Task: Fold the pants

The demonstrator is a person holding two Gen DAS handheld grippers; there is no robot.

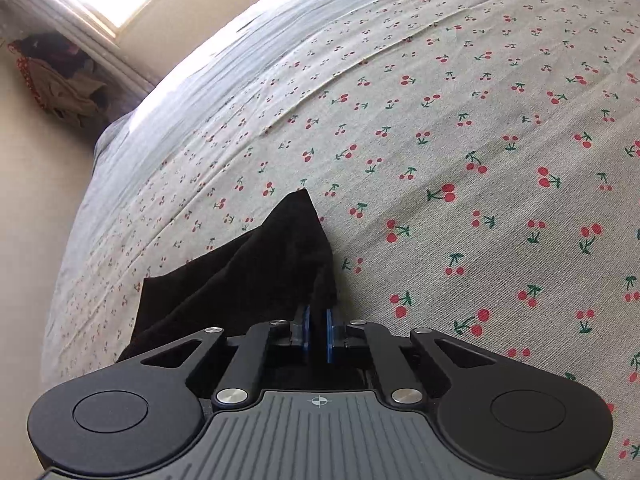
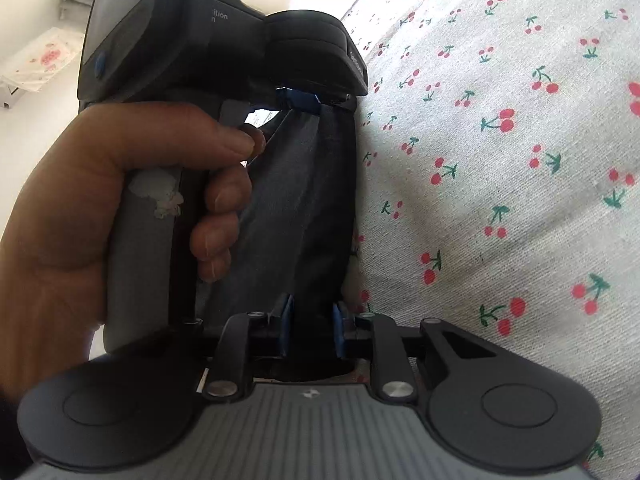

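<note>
1. The left gripper point(image 1: 318, 334) has its blue pads drawn together on a fold of the pants point(image 1: 256, 276); the dark cloth rises in a peak just ahead of the fingertips and trails off to the left.
2. The right gripper point(image 2: 310, 330) is clamped on another bunch of the pants point(image 2: 304, 200), which stretch taut from its pads up to the left gripper point(image 2: 300, 98) ahead of it.
3. A hand point(image 2: 80, 200) wraps the left gripper's grey handle, fingers curled beside the stretched cloth.
4. The pants are lifted above the bed point(image 1: 480, 120), near its left edge in the left wrist view.
5. The pants are black, soft and matte, with loose creases; stretched thin, they look greyish.
6. The bed's sheet is pale woven cotton printed with small red cherries on green stems, lightly wrinkled in long lines.
7. The gripper bodies are matte black with ribbed grey tops.
</note>
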